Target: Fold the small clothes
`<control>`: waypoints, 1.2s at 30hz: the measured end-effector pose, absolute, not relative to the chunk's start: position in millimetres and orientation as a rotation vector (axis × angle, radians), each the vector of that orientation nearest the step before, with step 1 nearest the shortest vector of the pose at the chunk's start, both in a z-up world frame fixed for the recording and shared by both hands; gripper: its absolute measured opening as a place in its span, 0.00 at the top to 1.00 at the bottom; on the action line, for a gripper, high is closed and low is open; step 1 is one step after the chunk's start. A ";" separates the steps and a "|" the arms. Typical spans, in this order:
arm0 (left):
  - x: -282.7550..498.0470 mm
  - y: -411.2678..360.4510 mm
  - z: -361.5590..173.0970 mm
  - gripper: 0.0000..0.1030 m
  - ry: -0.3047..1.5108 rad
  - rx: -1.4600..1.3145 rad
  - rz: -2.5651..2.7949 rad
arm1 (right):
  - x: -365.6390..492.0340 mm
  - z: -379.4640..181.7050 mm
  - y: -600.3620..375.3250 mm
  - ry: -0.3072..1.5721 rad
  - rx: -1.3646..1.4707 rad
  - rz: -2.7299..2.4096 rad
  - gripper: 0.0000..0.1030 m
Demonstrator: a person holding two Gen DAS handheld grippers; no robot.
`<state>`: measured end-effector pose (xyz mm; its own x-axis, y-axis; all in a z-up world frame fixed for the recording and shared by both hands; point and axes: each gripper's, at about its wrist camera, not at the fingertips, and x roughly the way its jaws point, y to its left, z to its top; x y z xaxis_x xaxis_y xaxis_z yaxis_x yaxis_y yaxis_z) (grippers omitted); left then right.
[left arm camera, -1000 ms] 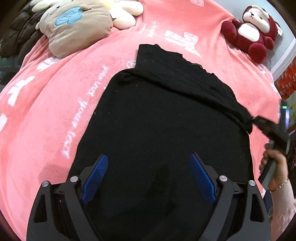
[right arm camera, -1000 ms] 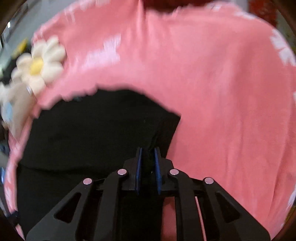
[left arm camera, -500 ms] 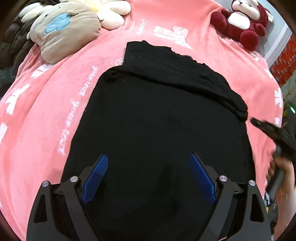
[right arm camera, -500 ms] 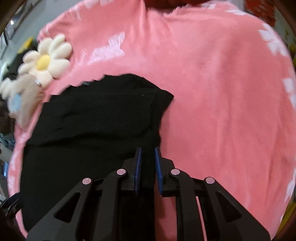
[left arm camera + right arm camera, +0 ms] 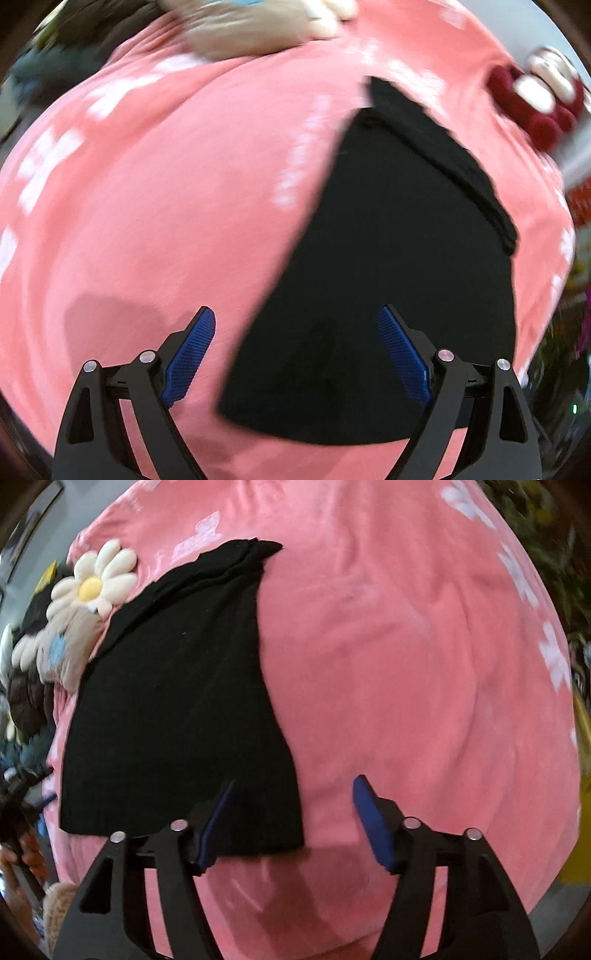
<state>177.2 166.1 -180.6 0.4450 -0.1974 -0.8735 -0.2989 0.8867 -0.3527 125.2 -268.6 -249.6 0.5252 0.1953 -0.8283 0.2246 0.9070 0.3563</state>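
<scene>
A black garment (image 5: 399,258) lies flat on the pink blanket (image 5: 147,221), its far part folded over into a thick band (image 5: 443,155). In the left wrist view my left gripper (image 5: 295,354) hovers open over the garment's near left corner, nothing between its blue pads. The right wrist view shows the same garment (image 5: 173,709) with its folded band (image 5: 221,568) at the far end. My right gripper (image 5: 291,819) hangs over the near right corner, its jaws opening, and its pads touch no cloth.
A flower cushion (image 5: 92,579) and a beige plush (image 5: 70,646) lie left of the garment. A red plush toy (image 5: 535,107) sits at the far right. A person's hand (image 5: 22,853) shows at the lower left edge. Bare pink blanket (image 5: 424,683) spreads right of the garment.
The right gripper let go of the folded sleeve and drew back to the garment's near right corner, its jaws spreading. The left gripper slid left, from mid-garment to the near left corner.
</scene>
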 end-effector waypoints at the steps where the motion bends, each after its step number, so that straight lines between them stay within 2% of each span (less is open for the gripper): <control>1: 172.8 171.0 -186.0 0.15 1.125 -0.517 0.070 | 125.1 -251.7 -267.6 1.023 0.472 -0.016 0.34; 2: 169.2 173.9 -190.6 0.15 1.131 -0.523 0.082 | 125.4 -254.1 -265.6 1.021 0.476 -0.023 0.31; 6: 158.4 172.7 -200.0 0.15 1.088 -0.524 0.054 | 132.9 -264.4 -249.0 1.032 0.439 -0.030 0.30; 7: 158.2 168.5 -201.3 0.15 1.087 -0.498 0.036 | 135.2 -263.6 -245.1 1.025 0.432 -0.019 0.34; 8: 159.2 165.2 -201.9 0.15 1.092 -0.473 0.013 | 137.7 -262.1 -241.4 1.022 0.423 -0.015 0.52; 9: 160.8 161.4 -201.3 0.15 1.094 -0.448 -0.017 | 140.7 -259.8 -238.4 1.029 0.413 -0.010 0.63; 10: 161.1 159.5 -199.8 0.24 1.095 -0.446 -0.046 | 143.1 -258.0 -238.3 1.037 0.436 0.018 0.91; 11: 162.0 158.1 -197.6 0.35 1.096 -0.460 -0.085 | 145.5 -256.1 -238.4 1.046 0.458 0.029 0.96; 12: 164.2 156.4 -195.3 0.71 1.111 -0.464 -0.117 | 147.6 -251.5 -237.6 1.048 0.461 0.033 0.96; 13: 167.5 156.0 -196.3 0.97 1.153 -0.464 -0.129 | 146.8 -247.0 -236.6 1.046 0.456 0.036 0.96; 19: 153.5 172.7 -165.6 0.97 1.166 -0.562 -0.157 | 120.1 -207.6 -252.7 1.020 0.480 0.059 0.97; 26: 98.5 168.5 -105.7 0.97 1.116 -0.488 -0.230 | 60.8 -173.5 -264.6 0.996 0.466 0.090 0.97; 36: -13.8 165.4 -99.2 0.97 1.193 -0.378 -0.213 | -56.9 -178.1 -249.3 1.076 0.422 0.134 0.97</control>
<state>-13.8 165.4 -99.2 0.3592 -0.3570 -0.8623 -0.0369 0.9178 -0.3953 -56.9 -249.3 -178.1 0.4758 0.3084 -0.8237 0.0965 0.9126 0.3974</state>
